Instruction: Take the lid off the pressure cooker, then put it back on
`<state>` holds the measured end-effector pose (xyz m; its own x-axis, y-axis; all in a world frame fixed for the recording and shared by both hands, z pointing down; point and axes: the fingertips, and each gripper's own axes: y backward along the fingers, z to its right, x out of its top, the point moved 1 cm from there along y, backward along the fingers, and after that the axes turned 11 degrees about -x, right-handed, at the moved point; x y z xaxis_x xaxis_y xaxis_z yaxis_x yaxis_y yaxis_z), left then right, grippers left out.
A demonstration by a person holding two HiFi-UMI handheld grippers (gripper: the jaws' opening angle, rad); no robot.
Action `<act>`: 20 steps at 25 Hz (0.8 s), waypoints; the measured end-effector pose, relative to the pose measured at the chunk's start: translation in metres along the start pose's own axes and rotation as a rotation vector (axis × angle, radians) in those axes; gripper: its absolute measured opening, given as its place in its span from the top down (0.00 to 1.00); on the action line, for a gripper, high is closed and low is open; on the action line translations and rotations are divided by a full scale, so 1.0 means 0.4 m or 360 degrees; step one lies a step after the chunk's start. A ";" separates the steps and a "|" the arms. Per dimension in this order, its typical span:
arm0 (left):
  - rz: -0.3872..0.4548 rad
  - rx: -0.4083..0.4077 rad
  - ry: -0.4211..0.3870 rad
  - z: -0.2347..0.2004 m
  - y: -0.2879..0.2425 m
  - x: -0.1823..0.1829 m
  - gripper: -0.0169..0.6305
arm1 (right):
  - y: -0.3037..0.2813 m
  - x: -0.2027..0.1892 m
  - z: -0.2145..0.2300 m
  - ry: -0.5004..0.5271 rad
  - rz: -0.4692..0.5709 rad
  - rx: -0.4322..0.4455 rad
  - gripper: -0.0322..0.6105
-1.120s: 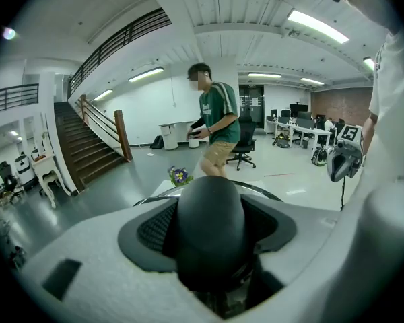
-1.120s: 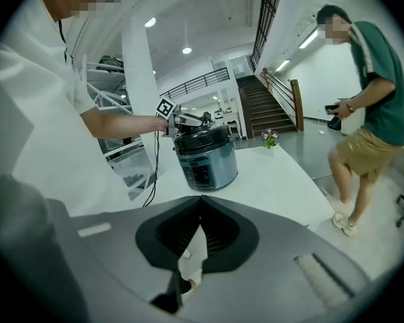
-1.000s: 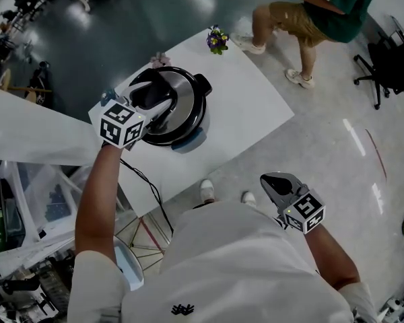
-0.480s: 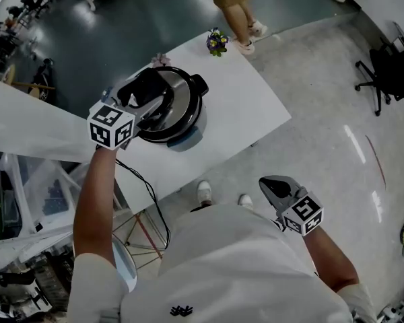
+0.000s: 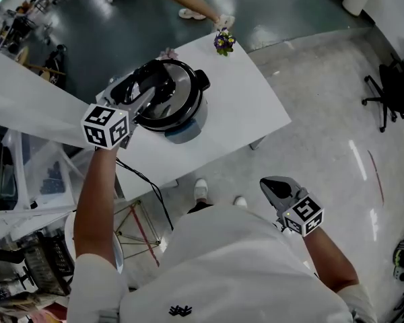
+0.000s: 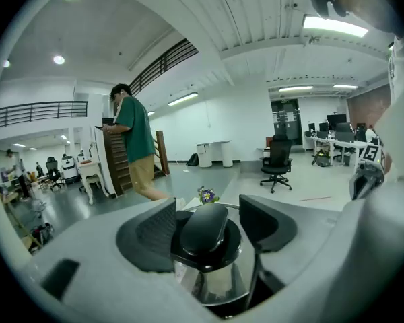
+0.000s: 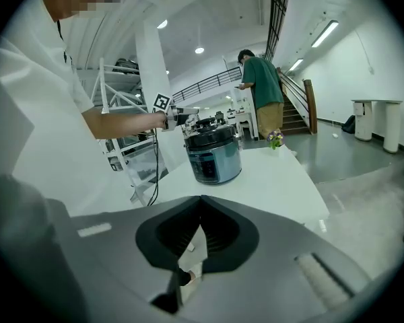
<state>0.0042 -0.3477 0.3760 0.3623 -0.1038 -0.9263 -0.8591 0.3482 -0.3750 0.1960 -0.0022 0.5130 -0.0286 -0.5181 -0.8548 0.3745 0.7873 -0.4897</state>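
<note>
Lid knob (image 6: pixel 203 231) inside closing left gripper (image 6: pixel 207 208)

place: open-plan lab-office hall | cues: office chair (image 6: pixel 277 160), desks with monitors (image 6: pixel 337 136), staircase (image 7: pixel 293 116), mezzanine railing (image 6: pixel 34 113)

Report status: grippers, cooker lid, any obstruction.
Left gripper jaws just closing round lid handle, gap on one side. Right gripper shut, empty, held aside. Lid seated on pressure cooker. Nothing blocking.

The lid knob (image 6: pixel 203 227) sits between my left fingers (image 6: pixel 149 237), which have just been closing; flowers (image 6: pixel 206 195) lie beyond it on the desk (image 5: pixel 246 106). The pressure cooker (image 7: pixel 214 155) stands well ahead of my right fingers (image 7: pixel 227 233).
</note>
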 end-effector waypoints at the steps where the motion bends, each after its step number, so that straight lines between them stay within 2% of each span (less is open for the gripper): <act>1: 0.0007 0.0026 0.0014 0.006 0.009 0.000 0.52 | 0.007 -0.003 0.003 0.0006 -0.0002 0.0012 0.93; 5: 0.0021 0.0141 0.0053 0.035 0.041 -0.011 0.58 | 0.030 -0.015 0.019 0.0033 -0.0004 0.0057 0.93; 15: 0.0059 0.0469 0.0185 0.155 0.154 -0.079 0.89 | 0.067 -0.049 0.020 0.0078 -0.0010 0.0210 0.93; 18: 0.0040 0.0523 0.0235 0.215 0.186 -0.120 0.96 | 0.068 -0.063 0.007 0.0087 -0.0016 0.0270 0.93; 20: 0.0031 0.0535 0.0281 0.260 0.203 -0.147 0.96 | 0.067 -0.068 -0.003 0.0100 -0.0021 0.0308 0.93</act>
<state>-0.0495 -0.2165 0.4040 0.2541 -0.2429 -0.9362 -0.6881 0.6348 -0.3515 0.2056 0.0334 0.5231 -0.0899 -0.5014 -0.8605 0.5449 0.6985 -0.4640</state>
